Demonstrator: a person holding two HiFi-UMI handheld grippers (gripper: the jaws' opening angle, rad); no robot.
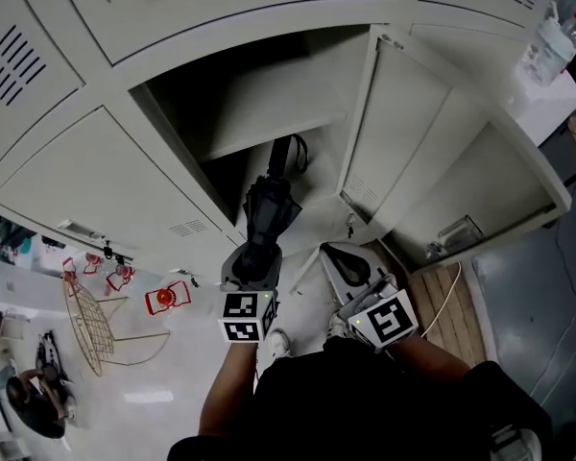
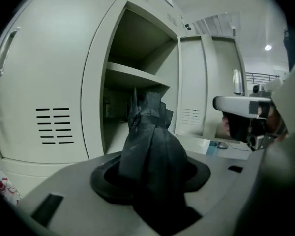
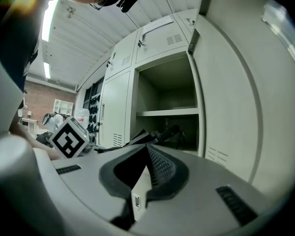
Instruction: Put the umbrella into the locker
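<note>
While left tool (image 2: pixel 152 178) clamps it, umbrella (image 2: pixel 150 146) points lengthwise into locker (image 2: pixel 137 75).

Locker (image 1: pixel 259 99): painted sheet metal, pale grey, smooth, satin finish.
Umbrella (image 1: pixel 271 209), at the locker's opening: black woven cloth, creased, faint sheen.
Left gripper (image 2: pixel 150 175): matt grey plastic body, with matt black rubbery pads pressed on the cloth.
Right gripper (image 3: pixel 146 149): same plastic, pad face finely ribbed.
Floor (image 1: pixel 173 387) left of locker: pale, glossy, shows lamp reflections.
Wood boards (image 1: pixel 453 315) right of locker: matt.
Wire rack (image 1: pixel 89 323) left of locker: thin yellowish metal wire.
</note>
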